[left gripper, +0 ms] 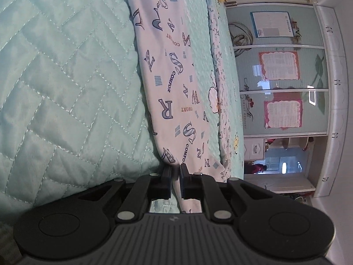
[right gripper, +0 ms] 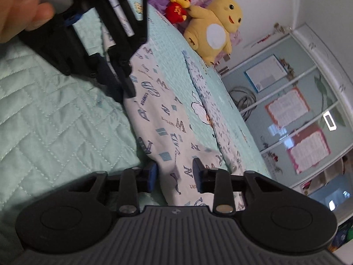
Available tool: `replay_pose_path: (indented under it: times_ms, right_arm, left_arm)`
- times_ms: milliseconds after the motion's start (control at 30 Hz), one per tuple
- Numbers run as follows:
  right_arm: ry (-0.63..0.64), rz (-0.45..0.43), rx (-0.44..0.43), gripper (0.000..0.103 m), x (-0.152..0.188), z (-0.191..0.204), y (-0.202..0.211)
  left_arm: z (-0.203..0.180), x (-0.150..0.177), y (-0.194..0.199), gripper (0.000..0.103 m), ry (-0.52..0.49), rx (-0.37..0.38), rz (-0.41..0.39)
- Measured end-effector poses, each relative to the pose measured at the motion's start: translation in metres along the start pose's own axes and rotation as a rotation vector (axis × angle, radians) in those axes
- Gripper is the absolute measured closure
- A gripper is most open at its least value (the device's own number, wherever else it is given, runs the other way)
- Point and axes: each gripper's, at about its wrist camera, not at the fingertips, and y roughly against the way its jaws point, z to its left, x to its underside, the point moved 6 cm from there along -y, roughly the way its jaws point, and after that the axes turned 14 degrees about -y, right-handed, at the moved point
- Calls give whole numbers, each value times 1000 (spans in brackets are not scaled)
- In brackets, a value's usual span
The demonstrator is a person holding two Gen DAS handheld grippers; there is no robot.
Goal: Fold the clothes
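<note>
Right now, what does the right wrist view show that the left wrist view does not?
Only the right wrist view: a hand, the left tool from outside, a red plush toy, and the right tool with cloth between its jaws. Only the left wrist view: its tool shut on the letter-print garment. Both: garment, quilted bedspread, yellow plush toy, wardrobe.

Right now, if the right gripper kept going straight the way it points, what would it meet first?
The letter-print garment on the bed: it already lies between the right gripper's open fingers, so it would likely push further along the cloth, though depth is unclear.

The garment lies on the quilt, with two plush toys behind it near the wardrobe.
</note>
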Motion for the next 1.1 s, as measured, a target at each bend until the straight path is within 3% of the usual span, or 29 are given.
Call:
replay_pose_path:
  times_ms: [67,133,200,267,367,433,467,667,867,1100]
  right_arm:
    - [26,2,5,76,1,3,4]
    - [41,6,12,78,1,4,7]
    - [46,8,18,80,2,6,7]
    - [46,13,20,84,2,7,6]
    - [59,20,20,91,1,9,4]
    - [72,25,19,94,-1,12,2]
    - [75,27,18,95,-1,12,2]
    - [65,35,-29,103,-2,12,10]
    - [54,47,-30,102,0,18,12]
    - [8,49,-7,102,2,14,15]
  left_arm:
    - [-6,-3,-1,92,-39,5,-8]
    - [-12,-5,-1,75,-66,19,-16]
    - [-15,-6,-3,65,-76,40,-23]
    - [-16,-5,-4,65,-84,42,-23]
    - [-11,-4,-6,72,-102,34,-17]
    - [-4,-5,-10,95,-98,-5,-2]
    - [-2,-6,-9,99,-86,-10,2]
    - [-5,-5,10,101,-138,-84,-11]
    - [7,-8,6,98,-83,-71,-14]
    - [18,-32,29,97,-33,-137,-123]
